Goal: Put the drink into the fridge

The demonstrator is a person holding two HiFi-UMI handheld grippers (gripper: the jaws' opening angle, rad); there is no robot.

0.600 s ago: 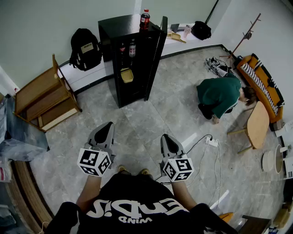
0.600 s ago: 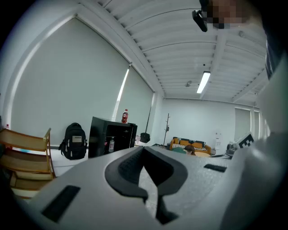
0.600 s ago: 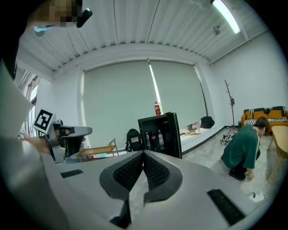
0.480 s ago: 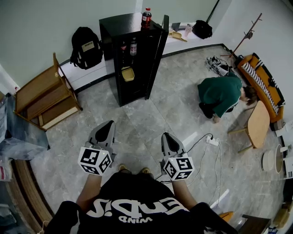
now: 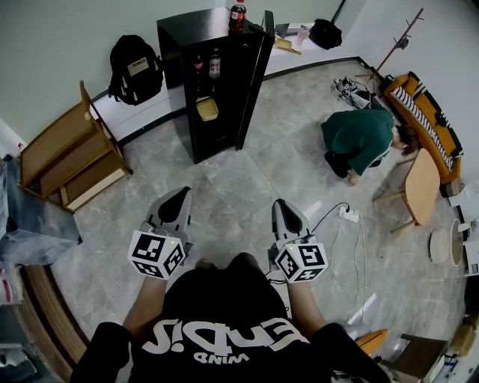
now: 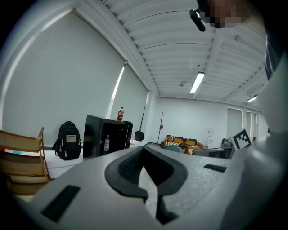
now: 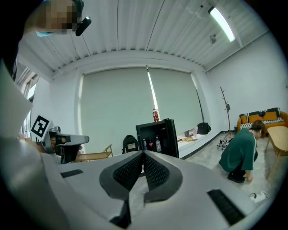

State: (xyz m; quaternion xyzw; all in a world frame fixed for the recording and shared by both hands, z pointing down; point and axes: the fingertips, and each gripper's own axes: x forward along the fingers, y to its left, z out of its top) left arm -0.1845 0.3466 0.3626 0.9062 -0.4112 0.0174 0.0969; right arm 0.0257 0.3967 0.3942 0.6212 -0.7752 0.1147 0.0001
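Both the left gripper (image 5: 179,194) and the right gripper (image 5: 283,205) are closed on nothing, held out over the floor. The cola bottle (image 5: 237,14) stands upright on top of the black fridge (image 5: 174,82), well apart from them, with the fridge door (image 5: 253,82) open. Reaching up with the jaws opened too little would likely knock the bottle off, and the power strip (image 5: 346,214) and its cable on the floor to the right could trip the walk

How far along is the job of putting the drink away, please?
Done: the fridge stands open, with bottles inside. In hand: nothing; the left gripper and right gripper are shut, empty and well short of it. Left: take the bottle from on top and shelve it.
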